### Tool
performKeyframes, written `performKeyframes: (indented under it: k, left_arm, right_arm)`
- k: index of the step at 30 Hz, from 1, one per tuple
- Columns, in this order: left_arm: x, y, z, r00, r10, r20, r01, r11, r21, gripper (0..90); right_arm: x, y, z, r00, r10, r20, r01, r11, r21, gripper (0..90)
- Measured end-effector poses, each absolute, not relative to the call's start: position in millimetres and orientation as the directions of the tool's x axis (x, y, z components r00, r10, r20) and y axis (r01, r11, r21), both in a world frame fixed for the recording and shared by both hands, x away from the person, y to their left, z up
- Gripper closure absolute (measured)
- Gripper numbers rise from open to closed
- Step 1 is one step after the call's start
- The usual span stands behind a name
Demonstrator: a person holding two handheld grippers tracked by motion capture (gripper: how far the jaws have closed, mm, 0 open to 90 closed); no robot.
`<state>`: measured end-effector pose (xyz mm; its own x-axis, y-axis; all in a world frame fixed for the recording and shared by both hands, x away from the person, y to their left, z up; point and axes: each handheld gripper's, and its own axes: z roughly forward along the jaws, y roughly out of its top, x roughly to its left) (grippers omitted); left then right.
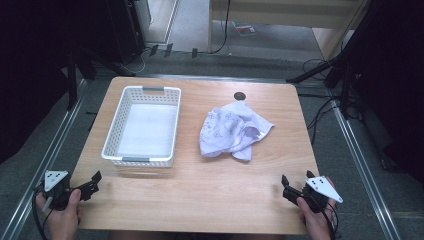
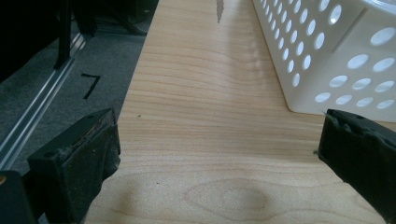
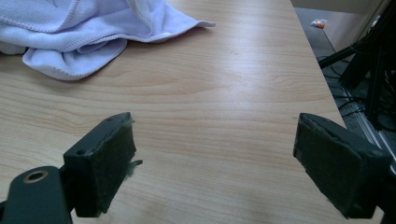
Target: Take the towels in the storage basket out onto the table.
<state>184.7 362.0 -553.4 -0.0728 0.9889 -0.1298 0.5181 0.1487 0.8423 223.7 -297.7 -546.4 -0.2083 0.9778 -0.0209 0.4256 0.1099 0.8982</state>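
Note:
A crumpled pale lilac cloth (image 1: 232, 131) lies on the wooden table (image 1: 210, 190), right of centre; its near edge (image 3: 74, 51) appears at the top left of the right gripper view. A white perforated basket (image 1: 144, 125) stands empty on the left half, and its near corner (image 2: 336, 56) is close ahead of the left gripper. My left gripper (image 1: 90, 185) rests at the table's front left corner, open, nothing between its jaws. My right gripper (image 1: 295, 186) sits at the front right, open and empty too, well short of the cloth.
A small dark round spot (image 1: 239, 96) marks the table's far edge behind the cloth. Grey floor, metal rails (image 1: 55, 145) and cables (image 1: 320, 115) surround the table. Bare wood stretches between the two grippers along the front.

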Motion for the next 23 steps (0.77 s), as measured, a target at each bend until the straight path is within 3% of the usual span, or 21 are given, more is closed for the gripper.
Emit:
performKeyframes:
  k: [23]
  left_arm:
    - [184.9, 357.7, -552.8, -0.082, 0.993, -0.088, 0.524, 0.118, 0.844, 0.4]
  right_arm:
    - [224.0, -297.4, -546.4, -0.209, 0.978, -0.023, 0.427, 0.113, 0.897, 13.1]
